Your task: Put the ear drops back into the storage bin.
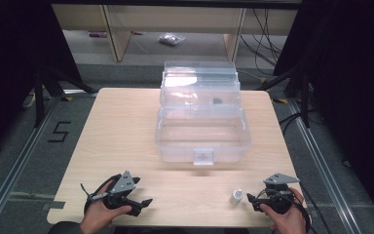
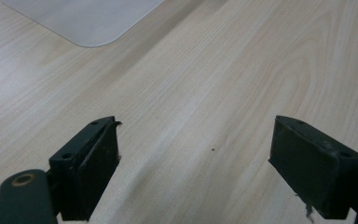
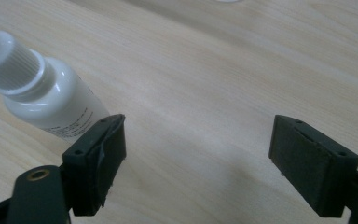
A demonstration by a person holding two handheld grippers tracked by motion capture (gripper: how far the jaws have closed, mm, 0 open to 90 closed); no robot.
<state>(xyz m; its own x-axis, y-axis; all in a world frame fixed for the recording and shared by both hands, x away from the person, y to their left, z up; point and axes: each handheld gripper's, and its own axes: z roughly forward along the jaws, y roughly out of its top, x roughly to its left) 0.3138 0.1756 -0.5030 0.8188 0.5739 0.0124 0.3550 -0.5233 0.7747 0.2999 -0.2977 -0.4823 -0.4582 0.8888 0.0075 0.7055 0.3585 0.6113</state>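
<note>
My right gripper (image 3: 198, 165) stands wide open, the small white bottle (image 3: 51, 105) upright just beside its left jaw, outside the gap. My left gripper (image 2: 196, 163) gapes wide over bare table (image 1: 126, 126). Farther off, the clear lidded box (image 1: 202, 139) stands open with nothing visible in its tub.

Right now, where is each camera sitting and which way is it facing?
High view: above the near table edge, looking forward and down at the box, bottle, both hands and grippers.
Left gripper view: on the left gripper, looking along its open jaws at bare table.
Right gripper view: on the right gripper, jaws open, bottle beside one.
High and right gripper views share the bottle.
</note>
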